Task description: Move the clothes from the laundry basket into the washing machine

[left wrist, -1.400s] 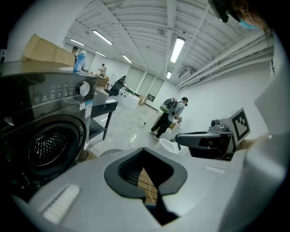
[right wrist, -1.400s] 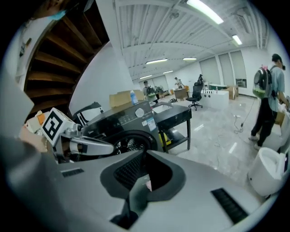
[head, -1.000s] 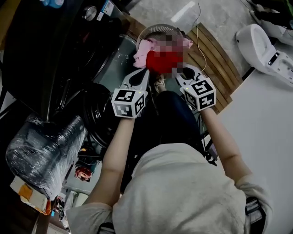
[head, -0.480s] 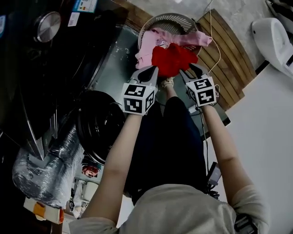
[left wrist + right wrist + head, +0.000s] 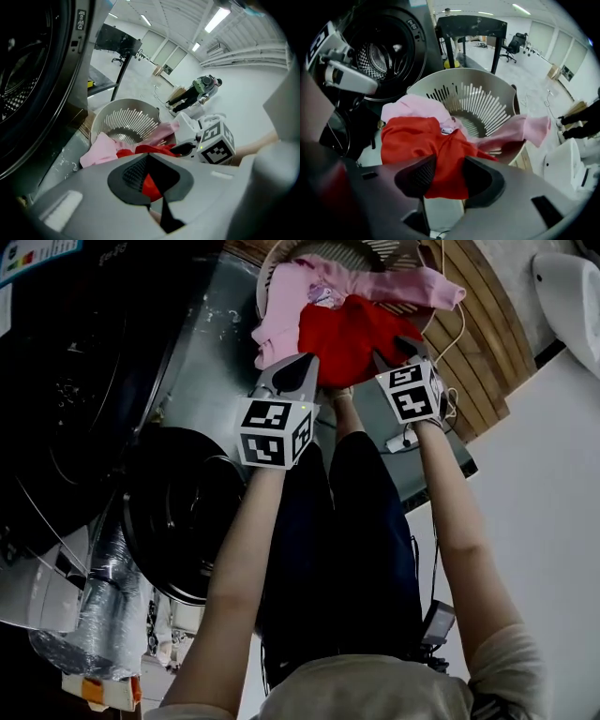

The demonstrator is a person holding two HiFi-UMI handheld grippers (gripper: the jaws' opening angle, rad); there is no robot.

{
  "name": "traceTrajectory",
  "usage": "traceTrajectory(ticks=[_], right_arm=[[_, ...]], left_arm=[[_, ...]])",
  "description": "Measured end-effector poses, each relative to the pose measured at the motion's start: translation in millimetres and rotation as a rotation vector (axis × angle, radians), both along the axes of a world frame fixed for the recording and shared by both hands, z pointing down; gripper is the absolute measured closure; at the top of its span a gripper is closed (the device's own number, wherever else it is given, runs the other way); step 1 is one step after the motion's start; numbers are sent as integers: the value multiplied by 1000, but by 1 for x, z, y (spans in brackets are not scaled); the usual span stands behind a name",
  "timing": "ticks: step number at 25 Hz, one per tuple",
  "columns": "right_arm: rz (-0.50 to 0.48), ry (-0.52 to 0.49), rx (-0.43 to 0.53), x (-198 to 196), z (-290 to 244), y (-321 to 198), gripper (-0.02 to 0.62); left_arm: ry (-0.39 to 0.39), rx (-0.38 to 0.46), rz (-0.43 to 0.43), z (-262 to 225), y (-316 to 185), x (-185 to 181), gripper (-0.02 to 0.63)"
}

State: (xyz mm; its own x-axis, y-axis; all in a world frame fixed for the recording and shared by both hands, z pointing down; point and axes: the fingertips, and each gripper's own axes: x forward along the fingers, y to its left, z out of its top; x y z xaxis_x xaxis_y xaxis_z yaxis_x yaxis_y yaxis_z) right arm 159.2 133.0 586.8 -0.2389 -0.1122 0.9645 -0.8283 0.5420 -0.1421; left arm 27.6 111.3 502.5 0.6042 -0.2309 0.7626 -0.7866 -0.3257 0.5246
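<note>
Washer drum [image 5: 377, 56] (perforated metal) shows only in tool views. Soft red cloth [image 5: 352, 334] + pink cloth [image 5: 281, 310] fill round slatted basket [image 5: 487, 77]. Left tool [image 5: 305, 367] clenched, empty; right tool [image 5: 398, 345] opening over red cloth.

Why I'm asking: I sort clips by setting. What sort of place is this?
Probably a lab or open office: a washing machine stands in a large hall with ceiling strip lights and an office chair.
</note>
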Motion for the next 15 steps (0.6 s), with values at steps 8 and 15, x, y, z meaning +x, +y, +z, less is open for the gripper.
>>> traceTrajectory(ticks=[8,15], right_arm=[[169,-174,5,-4,-52,-17,540],[248,-434,156,-41,-163,-58,541]], left_arm=[[53,-27,46,-7,11,11,387],[179,89,146,-55,-7,42,261]])
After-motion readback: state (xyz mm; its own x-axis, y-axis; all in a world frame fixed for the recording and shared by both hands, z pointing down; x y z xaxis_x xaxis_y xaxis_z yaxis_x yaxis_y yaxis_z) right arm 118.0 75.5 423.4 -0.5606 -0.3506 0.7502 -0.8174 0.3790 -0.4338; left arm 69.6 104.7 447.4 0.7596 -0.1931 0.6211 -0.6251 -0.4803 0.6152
